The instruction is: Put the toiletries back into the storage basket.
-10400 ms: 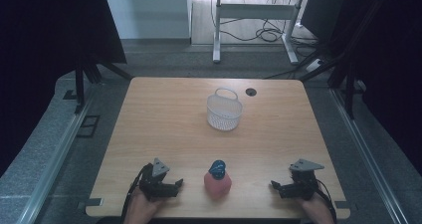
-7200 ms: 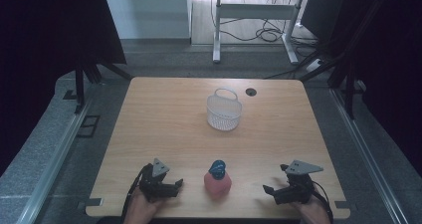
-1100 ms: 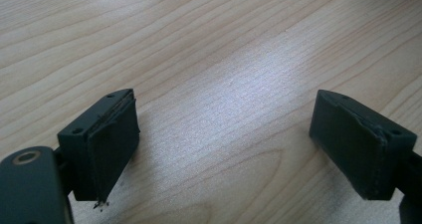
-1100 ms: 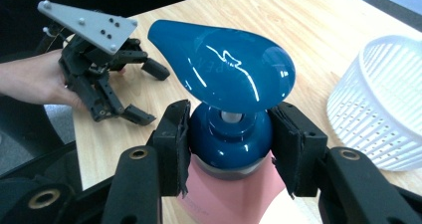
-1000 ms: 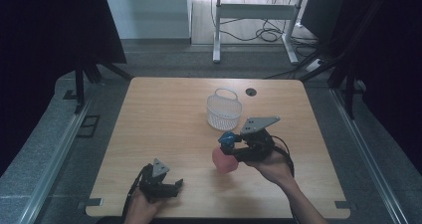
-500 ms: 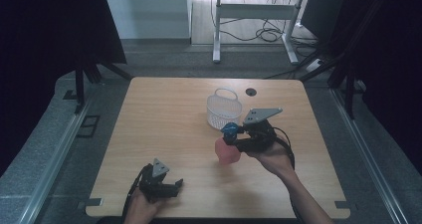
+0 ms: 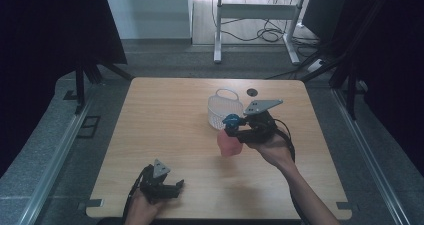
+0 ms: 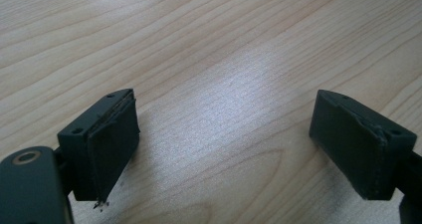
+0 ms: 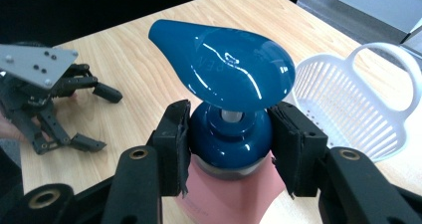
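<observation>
- Pump bottle (image 9: 229, 134), pink body with a glossy blue dispenser head, hangs clear of the wooden table (image 7: 165, 130), just in front of the white slotted basket (image 7: 221, 111).
- Right gripper (image 9: 230, 143) is clamped on the bottle's blue collar, one pad on each side, right under the pump head.
- Left gripper (image 8: 226, 149) rests near the table's front edge, jaws wide apart with bare wood between them.
- Handling, as I judge it: rigid plastic, smooth and likely slippery; weight depends on fill, which I cannot tell.
- Collar is a sound hold, since the wider pump head above should stop slipping; the body below may swing, and the spout could snag the basket's rim.
</observation>
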Demonstrator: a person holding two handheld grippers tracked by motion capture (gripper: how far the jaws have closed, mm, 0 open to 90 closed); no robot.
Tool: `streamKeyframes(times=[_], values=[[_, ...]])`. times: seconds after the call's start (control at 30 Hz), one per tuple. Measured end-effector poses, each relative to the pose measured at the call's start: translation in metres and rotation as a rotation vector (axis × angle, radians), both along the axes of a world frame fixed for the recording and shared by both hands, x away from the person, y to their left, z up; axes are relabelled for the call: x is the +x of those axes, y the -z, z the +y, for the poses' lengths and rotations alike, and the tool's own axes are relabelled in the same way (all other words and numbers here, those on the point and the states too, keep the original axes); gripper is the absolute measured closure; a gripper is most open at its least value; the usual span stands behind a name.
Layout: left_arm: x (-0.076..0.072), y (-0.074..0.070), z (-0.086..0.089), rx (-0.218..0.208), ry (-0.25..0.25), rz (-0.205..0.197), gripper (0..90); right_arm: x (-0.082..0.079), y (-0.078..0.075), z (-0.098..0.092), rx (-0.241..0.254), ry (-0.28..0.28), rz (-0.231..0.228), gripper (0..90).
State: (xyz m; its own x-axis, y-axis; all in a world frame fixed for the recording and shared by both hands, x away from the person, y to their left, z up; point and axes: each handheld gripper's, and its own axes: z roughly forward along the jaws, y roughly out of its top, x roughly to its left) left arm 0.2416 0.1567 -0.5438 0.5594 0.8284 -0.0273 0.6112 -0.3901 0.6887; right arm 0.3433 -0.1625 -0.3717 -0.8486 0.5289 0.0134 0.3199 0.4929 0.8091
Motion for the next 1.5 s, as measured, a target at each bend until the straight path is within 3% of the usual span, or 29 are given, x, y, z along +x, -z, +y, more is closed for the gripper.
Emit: streamKeyframes(times=[1.5], values=[[0.0,0.0,0.0,0.0,0.001,0.0,11.8,0.071,-0.046,0.016,0.005,0.097,-0.067,52.0]])
